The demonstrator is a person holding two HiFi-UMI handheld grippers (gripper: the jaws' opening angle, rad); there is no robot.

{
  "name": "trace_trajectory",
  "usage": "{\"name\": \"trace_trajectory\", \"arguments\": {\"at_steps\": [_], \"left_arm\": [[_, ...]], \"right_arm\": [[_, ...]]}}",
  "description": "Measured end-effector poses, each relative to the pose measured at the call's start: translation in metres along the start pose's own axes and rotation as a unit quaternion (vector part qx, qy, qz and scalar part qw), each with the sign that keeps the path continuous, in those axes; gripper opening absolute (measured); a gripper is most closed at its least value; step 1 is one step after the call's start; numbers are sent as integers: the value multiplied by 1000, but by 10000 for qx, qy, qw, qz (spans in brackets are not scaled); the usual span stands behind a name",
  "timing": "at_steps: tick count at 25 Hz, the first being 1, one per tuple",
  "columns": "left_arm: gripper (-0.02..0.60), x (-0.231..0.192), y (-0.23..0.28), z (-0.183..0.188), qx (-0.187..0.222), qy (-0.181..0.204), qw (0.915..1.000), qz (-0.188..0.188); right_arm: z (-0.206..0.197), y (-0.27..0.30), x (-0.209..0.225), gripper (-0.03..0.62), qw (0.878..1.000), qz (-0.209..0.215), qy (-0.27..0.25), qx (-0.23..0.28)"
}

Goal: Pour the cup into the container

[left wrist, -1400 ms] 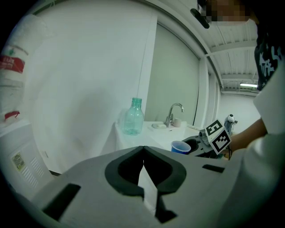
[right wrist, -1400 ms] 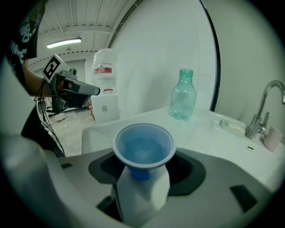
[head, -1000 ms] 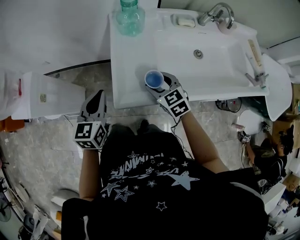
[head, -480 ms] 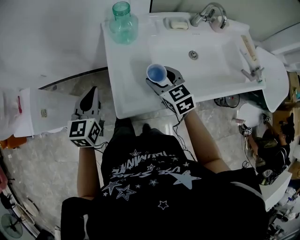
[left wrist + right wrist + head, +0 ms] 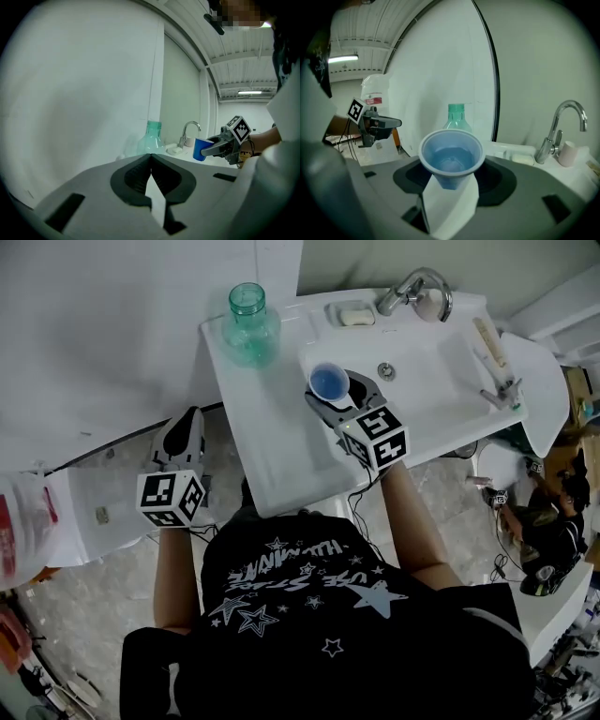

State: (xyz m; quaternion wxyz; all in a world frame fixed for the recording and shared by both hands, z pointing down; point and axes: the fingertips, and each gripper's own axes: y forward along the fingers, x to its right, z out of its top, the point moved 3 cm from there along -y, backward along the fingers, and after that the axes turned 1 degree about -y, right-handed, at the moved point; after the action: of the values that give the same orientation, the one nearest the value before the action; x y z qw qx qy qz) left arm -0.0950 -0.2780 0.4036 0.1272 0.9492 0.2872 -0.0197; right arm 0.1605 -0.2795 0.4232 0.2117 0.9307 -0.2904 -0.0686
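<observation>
The blue tapered plastic cup (image 5: 329,383) is clamped in the right gripper (image 5: 335,396), one jaw pressing each side of its lower wall. The cup stands upright: long axis vertical, open mouth up, narrow base down between the jaws. The right gripper view shows liquid inside the cup (image 5: 451,157). In the head view it is held over the white ceramic sink (image 5: 281,437), at the left rim of the bowl.

The green translucent bottle-shaped container (image 5: 249,324) stands upright, neck open, on the sink's flat top at the cup's 10 o'clock, well apart from it. Only bare white sink surface lies between the two.

The chrome curved faucet (image 5: 410,289) stands at the cup's 1 o'clock. A white soap dish (image 5: 355,314) sits at 12 o'clock, just beside the faucet base.

The left gripper (image 5: 187,420) is off the sink at the cup's 8 o'clock, above the grey stone floor (image 5: 84,606). Its jaws meet at the tips and hold nothing.
</observation>
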Motion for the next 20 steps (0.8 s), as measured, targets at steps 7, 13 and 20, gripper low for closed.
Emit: {"name": "trace_trajectory", "arguments": {"at_steps": [7,13,20], "left_arm": [[9,-35,37,19,30,15,9996,-266],[9,-52,62,33,72,63,9985,-540],[9,-67,83,60,203,125,9968,-768]], "right_arm": [[35,26,19,275,9998,-129,-151,-48],[60,43,26,275,9996,-201,-198,-43],[86,56,37,275,9992,-269,-270,-141]]}}
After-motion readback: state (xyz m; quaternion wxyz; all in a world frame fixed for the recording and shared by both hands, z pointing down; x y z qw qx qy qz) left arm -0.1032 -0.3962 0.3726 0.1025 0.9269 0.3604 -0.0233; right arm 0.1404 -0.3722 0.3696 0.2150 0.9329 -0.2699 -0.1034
